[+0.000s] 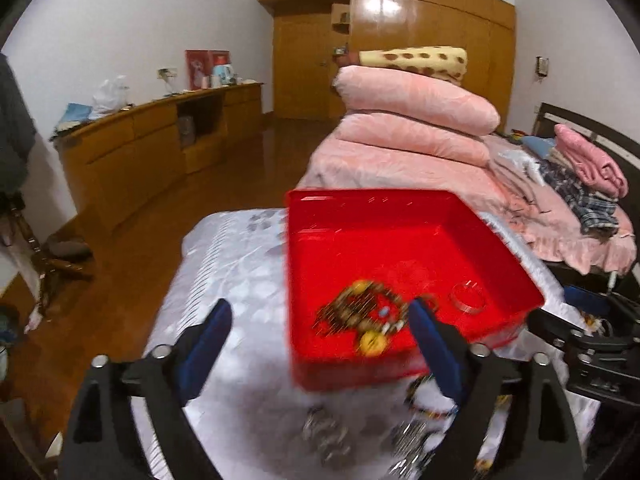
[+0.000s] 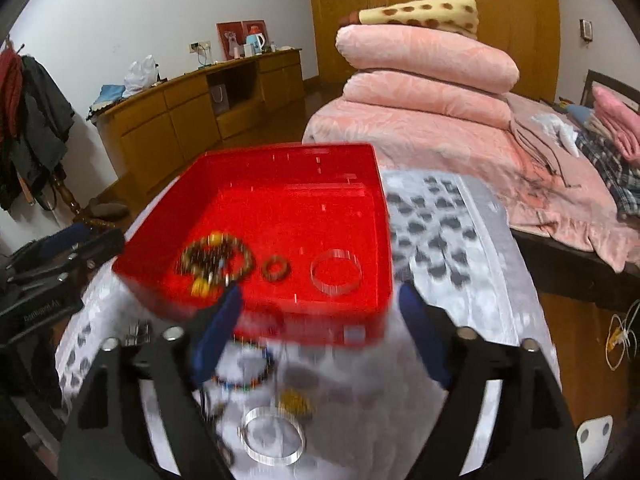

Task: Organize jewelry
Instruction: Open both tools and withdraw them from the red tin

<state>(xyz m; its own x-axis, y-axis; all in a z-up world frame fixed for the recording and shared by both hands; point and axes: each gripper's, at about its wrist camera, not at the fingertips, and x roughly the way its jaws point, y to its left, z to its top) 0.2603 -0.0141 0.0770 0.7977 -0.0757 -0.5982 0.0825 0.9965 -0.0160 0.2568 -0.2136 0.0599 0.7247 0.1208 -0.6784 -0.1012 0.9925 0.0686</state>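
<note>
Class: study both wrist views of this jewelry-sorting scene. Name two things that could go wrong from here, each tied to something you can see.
1. The red tray sits near the covered surface's edge; a bump from the open left claw might shift it.
2. The clear bangle on the pale cloth is hard to see, so the open right claw could miss or knock it.

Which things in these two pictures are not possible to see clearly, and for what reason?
- Left wrist view: jewelry on the cloth in front of the red tray is smeared by motion blur; the pieces cannot be counted.
- Left wrist view: the bead bracelet is blurred, partly behind the left hand-held gripper.
- Right wrist view: the colourful bracelet is blurred, partly behind the right hand-held gripper.
</note>
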